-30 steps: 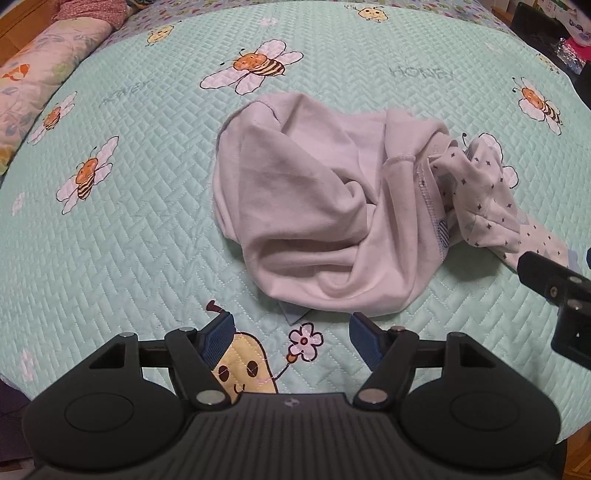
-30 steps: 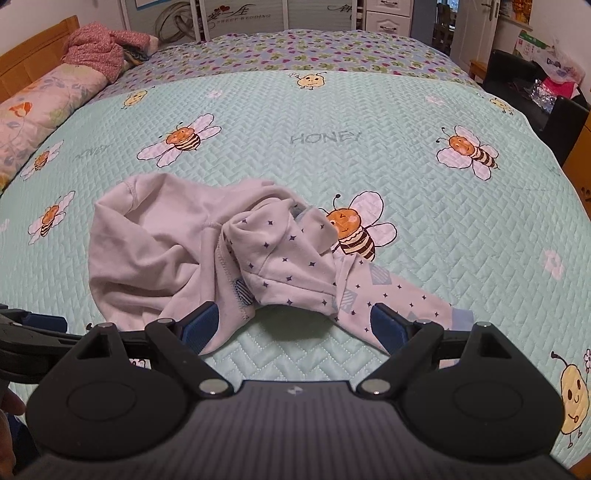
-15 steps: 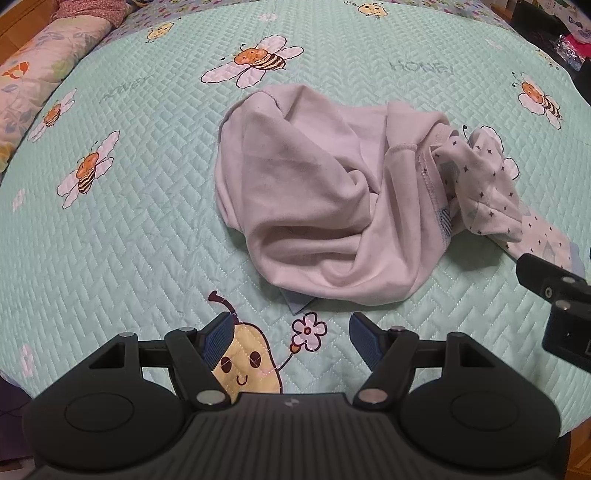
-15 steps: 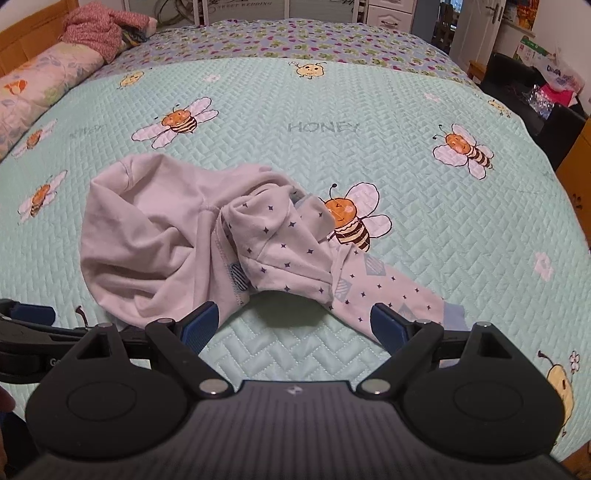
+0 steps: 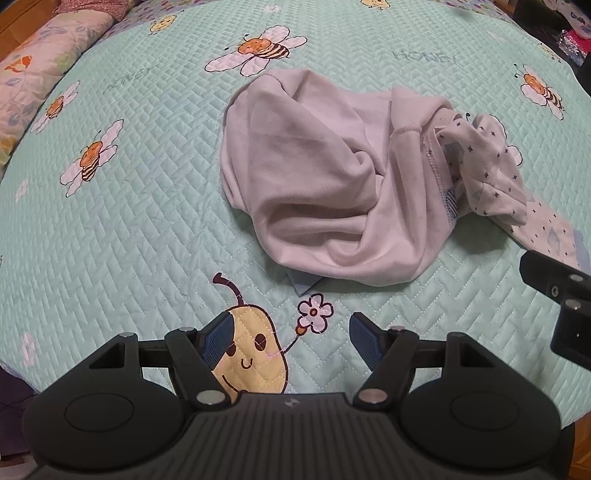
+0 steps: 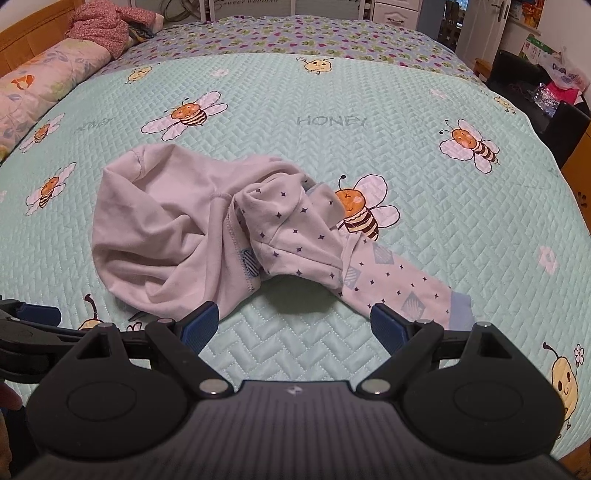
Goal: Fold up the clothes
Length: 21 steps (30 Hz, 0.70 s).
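A mint-green quilted bedspread (image 6: 295,92) printed with bees and the word HONEY covers almost the whole scene, with a purple flowered strip along its far edge. A floral pillow (image 6: 33,88) lies at the far left, and a pink bundle of fabric (image 6: 99,29) sits beyond it against the wooden headboard.

In the middle of the bedspread lies the crumpled garment (image 6: 166,229), a pale pink piece turned partly inside out, its plain side bunched to the left. Its star-printed sleeve (image 6: 399,280) trails out to the near right and ends in a blue cuff (image 6: 460,306). In the left wrist view the garment (image 5: 325,184) sits beyond the fingers, apart from them.

The left gripper (image 5: 288,339) hovers over the near edge of the bedspread above a yellow cartoon figure (image 5: 251,354), its blue-padded fingers spread wide and holding nothing. The right gripper (image 6: 295,328) hovers near the sleeve, fingers likewise wide apart and empty, with the cuff just past its right finger (image 6: 386,326).
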### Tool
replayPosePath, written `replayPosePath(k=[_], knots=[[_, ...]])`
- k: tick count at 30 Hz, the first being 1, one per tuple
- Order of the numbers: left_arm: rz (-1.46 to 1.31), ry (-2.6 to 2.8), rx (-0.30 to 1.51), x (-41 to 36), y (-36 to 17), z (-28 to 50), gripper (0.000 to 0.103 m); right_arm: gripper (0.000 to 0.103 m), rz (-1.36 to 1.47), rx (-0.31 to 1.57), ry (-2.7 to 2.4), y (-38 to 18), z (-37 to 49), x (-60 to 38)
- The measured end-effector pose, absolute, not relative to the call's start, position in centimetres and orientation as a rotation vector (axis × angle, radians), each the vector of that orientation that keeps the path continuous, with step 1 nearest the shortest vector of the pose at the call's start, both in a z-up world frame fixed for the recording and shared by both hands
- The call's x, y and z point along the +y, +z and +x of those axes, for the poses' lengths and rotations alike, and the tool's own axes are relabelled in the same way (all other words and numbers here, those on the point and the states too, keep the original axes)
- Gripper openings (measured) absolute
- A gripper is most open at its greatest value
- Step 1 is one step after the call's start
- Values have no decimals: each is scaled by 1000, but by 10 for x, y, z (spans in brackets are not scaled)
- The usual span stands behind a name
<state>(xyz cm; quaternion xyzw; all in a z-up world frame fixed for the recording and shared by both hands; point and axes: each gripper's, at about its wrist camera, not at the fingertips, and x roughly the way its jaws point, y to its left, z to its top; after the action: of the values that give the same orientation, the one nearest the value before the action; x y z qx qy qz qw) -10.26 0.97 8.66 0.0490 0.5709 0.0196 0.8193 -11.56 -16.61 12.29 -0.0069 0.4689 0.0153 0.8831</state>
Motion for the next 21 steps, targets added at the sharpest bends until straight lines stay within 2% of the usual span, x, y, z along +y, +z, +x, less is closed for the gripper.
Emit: replayPosePath(k=[21], knots=[[86,47,1246,20,70,-98,72,89,-19,1010,45,109,-109,-160]])
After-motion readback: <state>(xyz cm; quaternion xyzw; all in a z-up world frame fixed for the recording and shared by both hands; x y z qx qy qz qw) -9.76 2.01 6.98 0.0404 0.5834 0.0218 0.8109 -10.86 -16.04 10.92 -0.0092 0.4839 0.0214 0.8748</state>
